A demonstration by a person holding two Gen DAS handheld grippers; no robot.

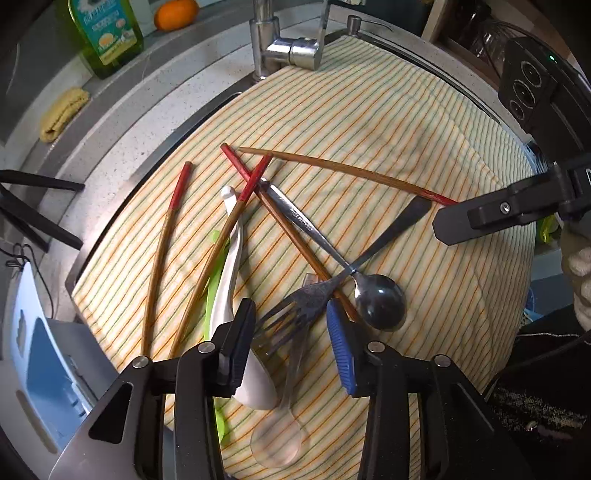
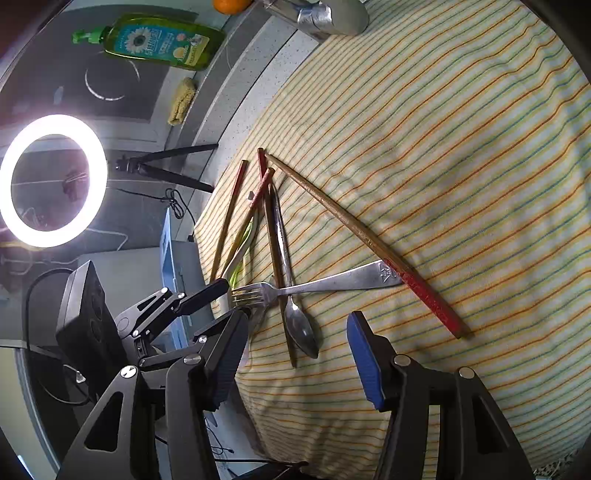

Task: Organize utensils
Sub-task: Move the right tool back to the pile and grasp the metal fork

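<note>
Utensils lie in a heap on a striped cloth (image 1: 388,129): several red-tipped wooden chopsticks (image 1: 166,236), a metal fork (image 1: 295,302), a metal spoon (image 1: 380,301), a white ceramic spoon (image 1: 229,280), a clear plastic spoon (image 1: 280,439) and a green utensil (image 1: 212,291). My left gripper (image 1: 291,347) is open, its fingers either side of the fork's tines. My right gripper (image 2: 295,354) is open, low over the metal spoon (image 2: 301,328), near the fork (image 2: 280,290) and a long chopstick (image 2: 369,240). The left gripper's fingers (image 2: 207,291) show in the right wrist view.
A faucet (image 1: 280,44), a green dish soap bottle (image 1: 107,33), an orange (image 1: 175,13) and a yellow cloth (image 1: 62,110) sit on the counter behind. A ring light (image 2: 51,181) on a tripod and a blue-white box (image 1: 40,354) stand at the left.
</note>
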